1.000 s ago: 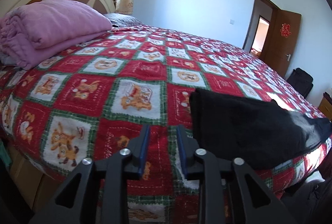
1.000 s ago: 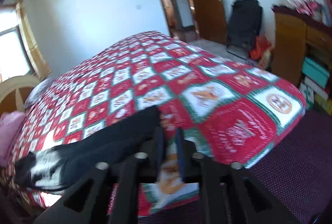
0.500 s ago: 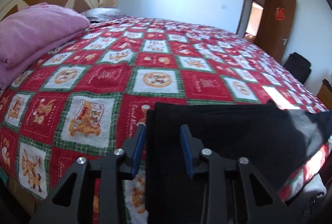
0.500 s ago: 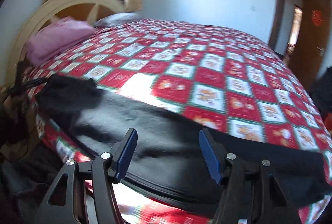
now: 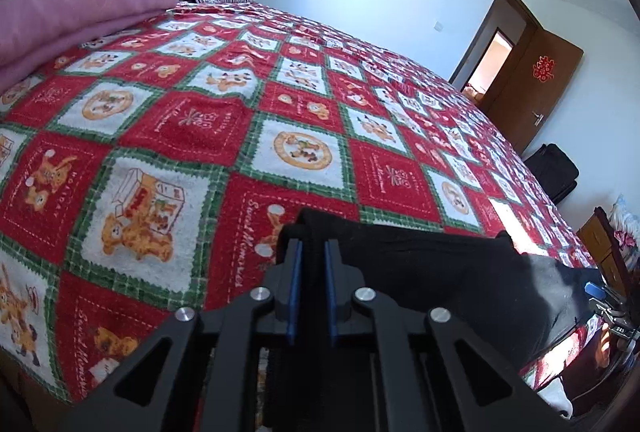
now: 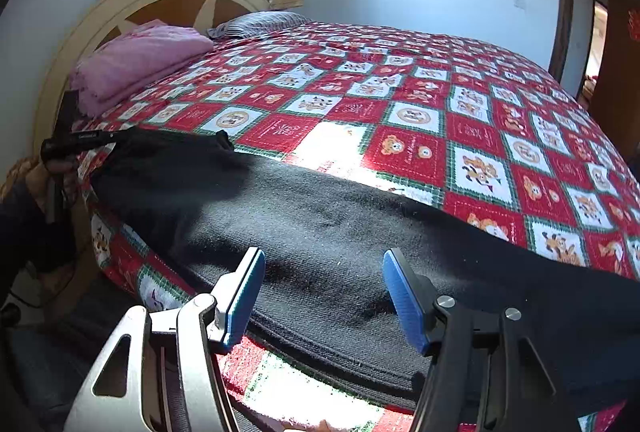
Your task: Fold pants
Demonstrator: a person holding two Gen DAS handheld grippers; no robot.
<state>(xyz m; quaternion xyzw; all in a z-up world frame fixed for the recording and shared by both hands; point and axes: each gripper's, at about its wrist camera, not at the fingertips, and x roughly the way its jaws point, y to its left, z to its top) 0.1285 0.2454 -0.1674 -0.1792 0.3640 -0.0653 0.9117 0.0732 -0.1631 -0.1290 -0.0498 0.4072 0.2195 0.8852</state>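
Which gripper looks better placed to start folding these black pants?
Left. The left gripper is shut on one end of the pants; the right gripper hangs open above them.

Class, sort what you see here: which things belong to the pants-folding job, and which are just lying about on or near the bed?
Belongs to the job:
black pants
left tool, clamped on the pants
right tool, open above the pants

Just lying about:
pink blanket
grey pillow
black bag
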